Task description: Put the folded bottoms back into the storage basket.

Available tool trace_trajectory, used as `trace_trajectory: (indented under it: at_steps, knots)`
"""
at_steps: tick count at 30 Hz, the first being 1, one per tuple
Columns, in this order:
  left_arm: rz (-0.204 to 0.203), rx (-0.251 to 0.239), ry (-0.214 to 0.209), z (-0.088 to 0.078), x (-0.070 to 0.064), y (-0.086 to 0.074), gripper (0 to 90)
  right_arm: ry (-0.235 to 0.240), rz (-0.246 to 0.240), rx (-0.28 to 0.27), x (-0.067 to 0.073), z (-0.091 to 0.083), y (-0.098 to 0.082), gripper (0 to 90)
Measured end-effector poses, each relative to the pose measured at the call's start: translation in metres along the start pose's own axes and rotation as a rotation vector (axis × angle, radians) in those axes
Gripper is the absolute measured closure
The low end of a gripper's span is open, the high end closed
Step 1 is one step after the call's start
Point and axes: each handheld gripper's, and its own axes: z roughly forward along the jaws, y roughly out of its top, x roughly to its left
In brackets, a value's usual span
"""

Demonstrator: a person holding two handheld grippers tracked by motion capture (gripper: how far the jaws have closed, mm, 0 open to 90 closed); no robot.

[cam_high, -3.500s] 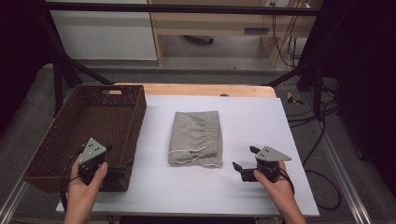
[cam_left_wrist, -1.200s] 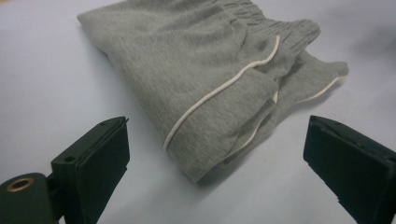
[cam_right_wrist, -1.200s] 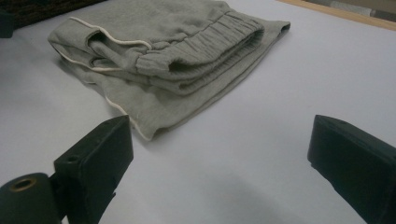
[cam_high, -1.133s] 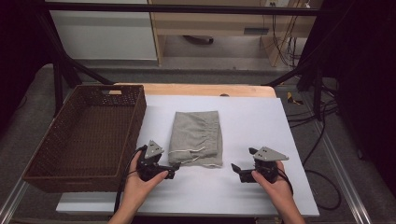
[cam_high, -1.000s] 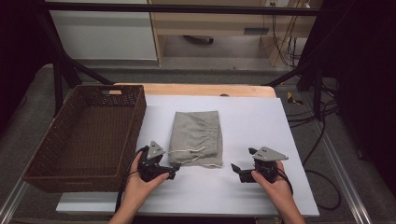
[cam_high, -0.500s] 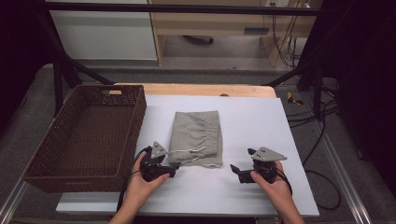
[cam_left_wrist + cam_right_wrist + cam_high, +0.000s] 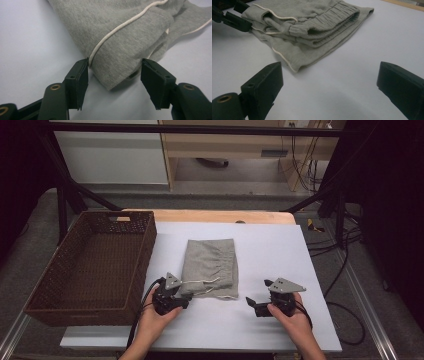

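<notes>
We logged a folded grey fabric garment with white piping (image 7: 210, 266) lying mid-desk on the white desk (image 7: 280, 245), with a dark brown woven wicker basket (image 7: 95, 265) at its 9 o'clock. The left gripper (image 7: 115, 72) sat at the garment's 7 o'clock corner, fingers (image 7: 80, 75) narrowly apart around that corner, not clamped. The right gripper (image 7: 256, 303) rested at its 4 o'clock, fingers (image 7: 264, 85) wide, apart from the cloth.

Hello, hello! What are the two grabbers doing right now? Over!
Left gripper open, jaws astride a corner of the folded grey garment. Right gripper open, short of it. Wicker basket off to the left, nothing blocking.
</notes>
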Motion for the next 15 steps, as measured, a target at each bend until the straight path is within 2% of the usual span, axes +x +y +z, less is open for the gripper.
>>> trace_trajectory:
  at_steps: [4, 10, 11, 12, 15]
  knots:
    - [-0.005, 0.013, -0.011, 0.0022, 0.0022, -0.0015, 43.7, 0.000, 0.001, 0.003, 0.0004, 0.0004, -0.0001, 7.4]
    - [-0.009, 0.012, 0.010, 0.0015, 0.0019, -0.0017, 50.7, 0.001, -0.001, 0.006, 0.0011, 0.0009, -0.0003, 7.4]
    - [-0.008, 0.012, 0.010, 0.0012, 0.0019, -0.0017, 56.8, 0.000, -0.004, 0.008, 0.0015, 0.0011, -0.0004, 7.3]
    - [-0.009, 0.011, 0.008, 0.0010, 0.0019, -0.0017, 56.8, 0.000, -0.004, 0.008, 0.0015, 0.0011, -0.0004, 7.3]
    - [-0.007, 0.007, 0.002, 0.0002, 0.0024, -0.0022, 66.7, 0.002, -0.007, 0.008, 0.0020, 0.0015, -0.0004, 7.4]
